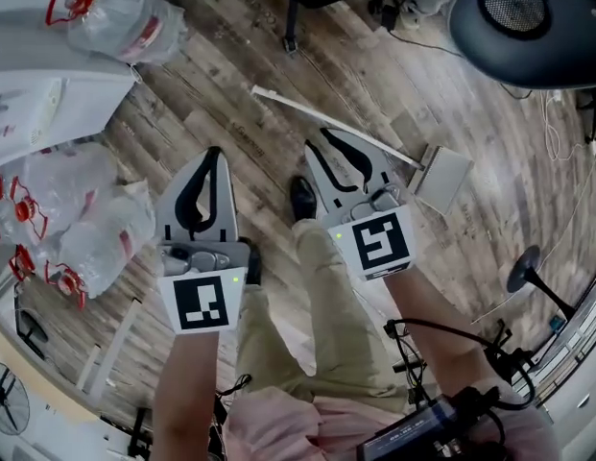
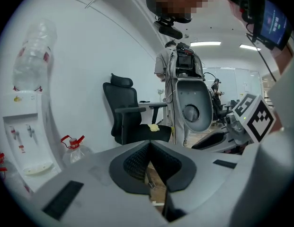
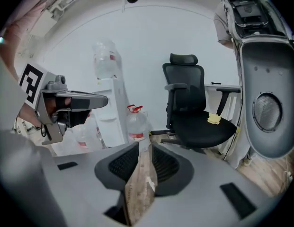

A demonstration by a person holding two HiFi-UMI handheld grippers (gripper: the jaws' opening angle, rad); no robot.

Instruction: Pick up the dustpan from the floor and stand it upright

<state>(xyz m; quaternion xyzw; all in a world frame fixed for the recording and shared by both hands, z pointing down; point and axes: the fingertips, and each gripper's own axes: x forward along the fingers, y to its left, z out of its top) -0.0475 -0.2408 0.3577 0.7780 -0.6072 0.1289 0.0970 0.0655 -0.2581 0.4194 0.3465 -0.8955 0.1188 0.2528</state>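
Dustpan lies flat on the floor at three o'clock of your right claw, likely light and stiff; take its long handle; right claw barely parted, left claw closed, both empty.

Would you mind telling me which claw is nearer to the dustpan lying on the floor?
Right. The right claw hangs close by the dustpan, near its handle; the left claw is farther off, across the shoe.

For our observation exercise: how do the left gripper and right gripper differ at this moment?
Left gripper has its jaws closed at the tips; right gripper has them slightly apart, floor showing between. The right gripper hangs nearer the dustpan lying on the floor; the left gripper is farther. Both hold nothing.
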